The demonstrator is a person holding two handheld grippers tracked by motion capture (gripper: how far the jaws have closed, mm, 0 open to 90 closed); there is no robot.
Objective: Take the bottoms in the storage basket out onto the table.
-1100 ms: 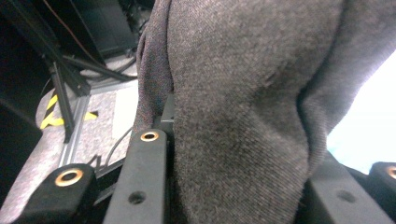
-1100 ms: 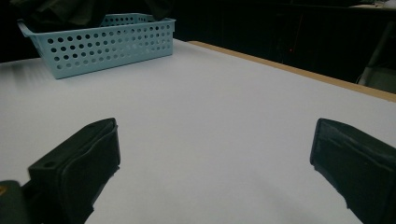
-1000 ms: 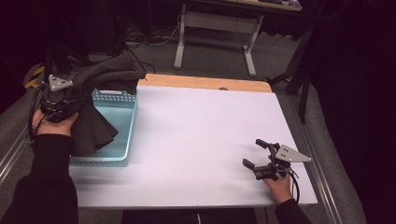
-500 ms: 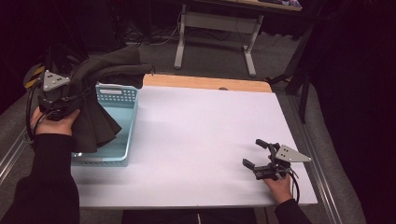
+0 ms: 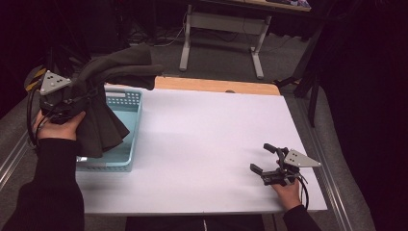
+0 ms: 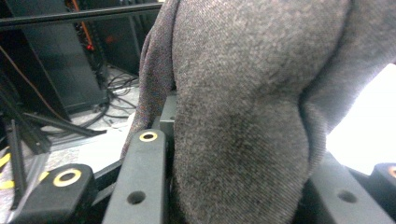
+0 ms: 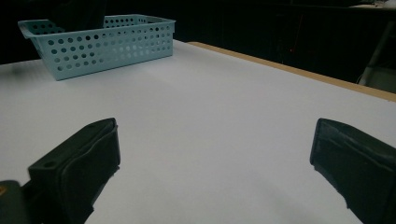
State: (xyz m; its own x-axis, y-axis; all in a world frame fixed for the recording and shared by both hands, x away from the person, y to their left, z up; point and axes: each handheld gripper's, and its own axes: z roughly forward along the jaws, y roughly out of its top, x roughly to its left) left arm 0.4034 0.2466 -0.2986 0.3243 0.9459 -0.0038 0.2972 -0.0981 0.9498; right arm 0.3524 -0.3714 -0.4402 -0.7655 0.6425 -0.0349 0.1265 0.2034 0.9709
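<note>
Overhead, dark grey knit cloth point(image 5: 103, 103), bunched, draped in hanging folds.

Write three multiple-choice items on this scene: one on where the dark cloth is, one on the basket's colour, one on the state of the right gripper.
1. Where is the dark grey cloth?
A. Flat on the table's middle
B. Held up by the left gripper, hanging over the basket
C. On the floor

2. What colour is the perforated basket?
A. Red
B. Light blue
C. Yellow

3. How does the right gripper stand?
A. Open, holding nothing
B. Shut on the cloth
C. Shut on the basket's rim

Answers: 1 B, the left gripper view shows the cloth clamped between the jaws, its lower folds reaching into the basket. 2 B, light blue in the high view and the right gripper view. 3 A, its jaws stand wide apart over the bare white table.
</note>
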